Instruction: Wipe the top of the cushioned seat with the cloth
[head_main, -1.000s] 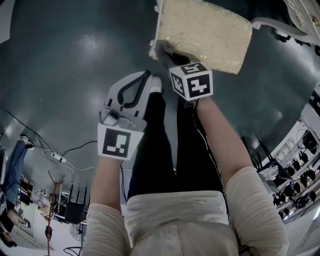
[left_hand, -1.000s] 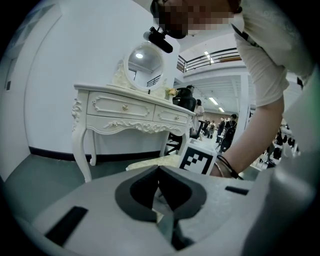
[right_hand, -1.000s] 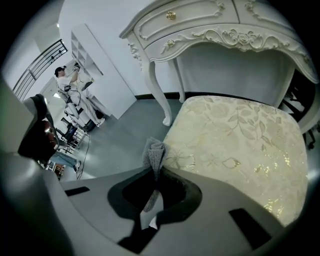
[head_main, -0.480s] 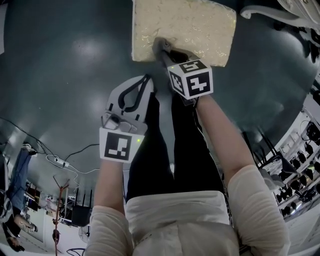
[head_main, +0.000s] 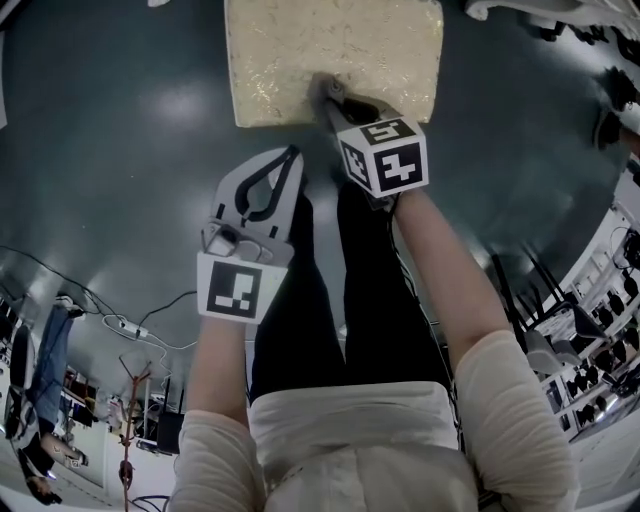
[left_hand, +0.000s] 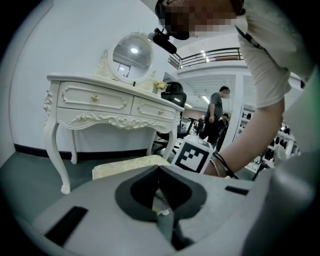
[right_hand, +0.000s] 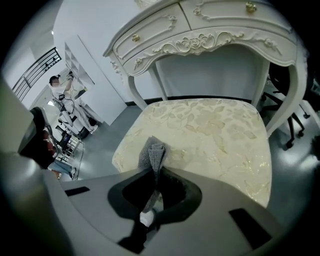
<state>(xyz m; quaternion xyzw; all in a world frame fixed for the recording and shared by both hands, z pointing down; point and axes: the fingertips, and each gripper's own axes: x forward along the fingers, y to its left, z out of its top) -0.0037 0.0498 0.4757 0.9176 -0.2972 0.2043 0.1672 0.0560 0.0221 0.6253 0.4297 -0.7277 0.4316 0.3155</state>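
The right gripper (right_hand: 154, 172) had its jaws clamped on a folded grey cloth (right_hand: 156, 152). The cloth's free end stuck out over the near edge of the cream floral cushioned seat (right_hand: 210, 130); whether it touched the fabric could not be told. The seat stood on the dark floor (head_main: 120, 120) before a white carved dressing table (right_hand: 210, 30). The left gripper (head_main: 293, 153) hung short of the seat, above the person's black trouser leg (head_main: 300, 300), its jaws closed on nothing.

Your head view's dim, w/ glare on the floor (head_main: 150, 105). Gripper views brighter; fisheye bend, black corners.
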